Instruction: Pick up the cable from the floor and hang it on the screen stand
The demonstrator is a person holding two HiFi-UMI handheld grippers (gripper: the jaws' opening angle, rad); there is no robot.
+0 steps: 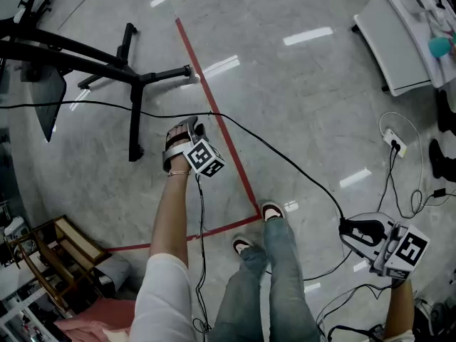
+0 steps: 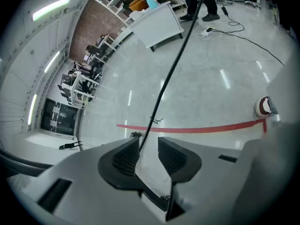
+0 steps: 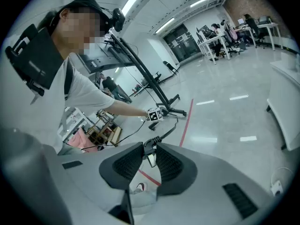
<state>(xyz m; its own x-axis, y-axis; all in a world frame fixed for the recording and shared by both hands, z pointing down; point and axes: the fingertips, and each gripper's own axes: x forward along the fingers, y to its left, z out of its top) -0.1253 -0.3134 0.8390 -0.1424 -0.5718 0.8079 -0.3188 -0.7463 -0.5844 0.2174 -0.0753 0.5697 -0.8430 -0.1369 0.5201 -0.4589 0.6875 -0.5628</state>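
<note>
R gripper [image 1: 354, 228] clamped on plug end of cable [image 1: 285, 157], near right. L gripper [image 1: 187, 128] jaws apart, cable running loose btwn pads. Cable strung mid-air toward screen stand [image 1: 133, 84], far left. Imo pinch w/ L first, keep slack, then lift over stand.

The left gripper [image 1: 191, 129] is being held out on a bare, outstretched left arm [image 1: 171, 212], at about 10 o'clock from the centre of the head view, and its jaws are being pointed toward 12 o'clock and downward. Its jaws are being held apart, with the cable [image 1: 285, 159] running loose between the pads, close along one of them. The right gripper [image 1: 347, 227] is being carried at 4 o'clock on a right forearm [image 1: 400, 306] entering from the bottom edge, jaws aimed toward 9 o'clock. Its pads are being pressed onto the cable's plug end.
</note>
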